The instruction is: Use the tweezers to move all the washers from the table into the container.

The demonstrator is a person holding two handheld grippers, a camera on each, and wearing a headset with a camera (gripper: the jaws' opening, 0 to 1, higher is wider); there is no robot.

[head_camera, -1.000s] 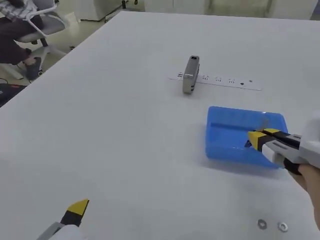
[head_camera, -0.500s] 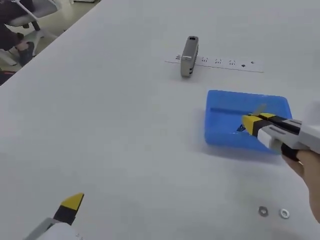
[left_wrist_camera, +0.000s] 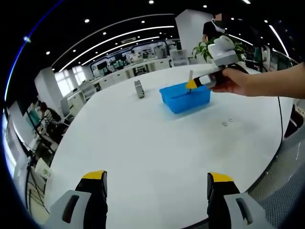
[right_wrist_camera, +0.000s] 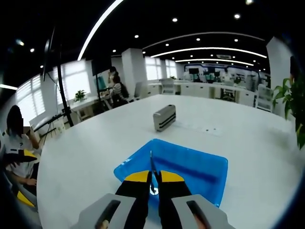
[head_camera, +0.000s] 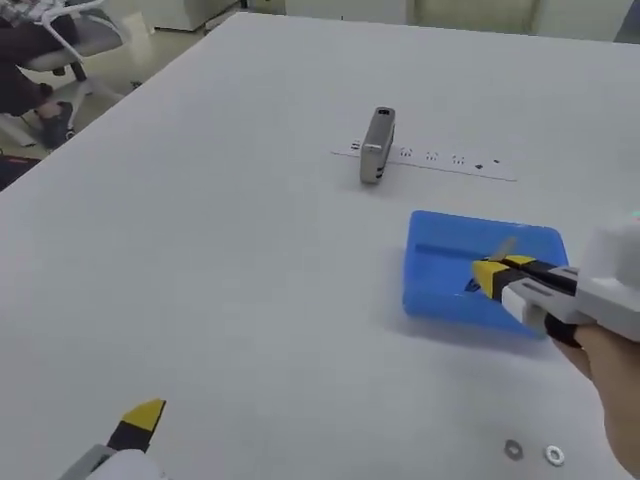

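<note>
R gripper stays over container, clamping tweezers (power strip print unreadable).

Container translucent blue plastic; washers shiny metal; table matt white, smooth.

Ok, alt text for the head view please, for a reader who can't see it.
The right gripper, shut on tweezers, hangs over a blue container on a white table. Two washers lie on the table near the lower right corner.
</note>
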